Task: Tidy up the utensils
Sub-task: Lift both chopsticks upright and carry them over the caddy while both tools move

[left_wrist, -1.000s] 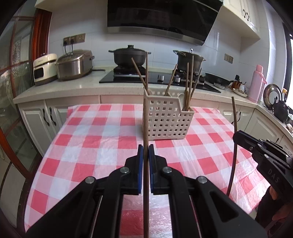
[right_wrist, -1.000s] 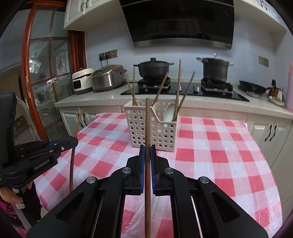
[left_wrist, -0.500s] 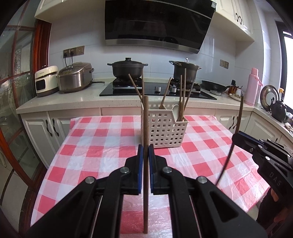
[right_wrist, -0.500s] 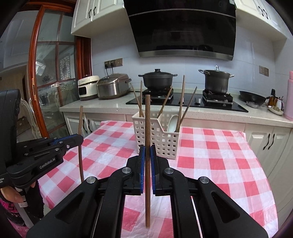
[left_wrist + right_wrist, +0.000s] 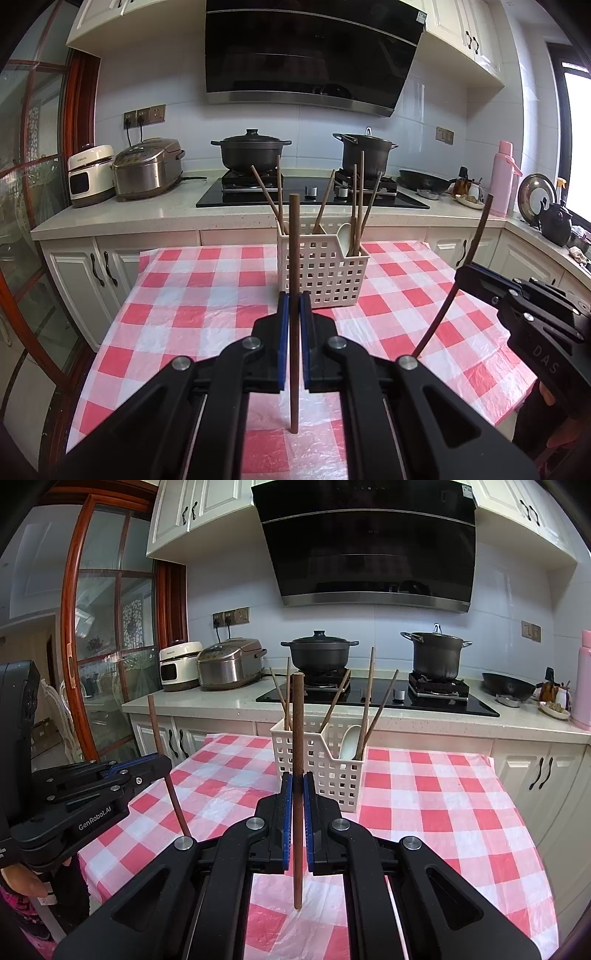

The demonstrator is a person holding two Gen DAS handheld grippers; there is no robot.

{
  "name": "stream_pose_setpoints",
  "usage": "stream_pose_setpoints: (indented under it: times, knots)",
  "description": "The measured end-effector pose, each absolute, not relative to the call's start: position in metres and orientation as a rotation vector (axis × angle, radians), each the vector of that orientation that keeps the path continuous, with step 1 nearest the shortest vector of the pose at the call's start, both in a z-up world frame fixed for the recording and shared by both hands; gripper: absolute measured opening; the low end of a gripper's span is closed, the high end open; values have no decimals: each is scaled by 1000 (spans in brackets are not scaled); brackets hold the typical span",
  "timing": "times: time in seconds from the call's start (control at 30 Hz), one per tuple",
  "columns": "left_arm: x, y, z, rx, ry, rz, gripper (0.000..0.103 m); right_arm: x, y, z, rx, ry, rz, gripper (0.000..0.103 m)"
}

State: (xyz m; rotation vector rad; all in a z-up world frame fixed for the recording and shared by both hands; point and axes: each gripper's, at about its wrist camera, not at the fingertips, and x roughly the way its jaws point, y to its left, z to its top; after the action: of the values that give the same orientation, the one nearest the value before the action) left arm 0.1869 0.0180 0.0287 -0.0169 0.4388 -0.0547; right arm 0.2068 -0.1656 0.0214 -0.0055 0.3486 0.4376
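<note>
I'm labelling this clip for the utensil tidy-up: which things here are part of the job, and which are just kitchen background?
Job:
left gripper with its chopstick
right gripper with its chopstick
white basket holding chopsticks and a spoon

Background:
two pots
rice cooker
pink flask
wok

Both chopsticks [image 5: 294, 258] higher, basket [image 5: 322, 273] farther

The right claw [image 5: 296, 775] pinches a brown stick [image 5: 297, 738] that stands straight up, its bottom end in the air above the red and white cloth [image 5: 424, 812]. Just past the claw sits a white basket [image 5: 325, 768] with more sticks and a white spoon [image 5: 349, 742]. Off to the left, the other claw [image 5: 162, 762] holds its own stick [image 5: 162, 753].
</note>
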Motion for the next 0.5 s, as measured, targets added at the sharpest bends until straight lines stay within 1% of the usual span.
stream_pose_setpoints:
  times: [0.5]
  knots:
    - [206,12,40,-8,453,-101,6,225,-160,35,-15,357,452,6]
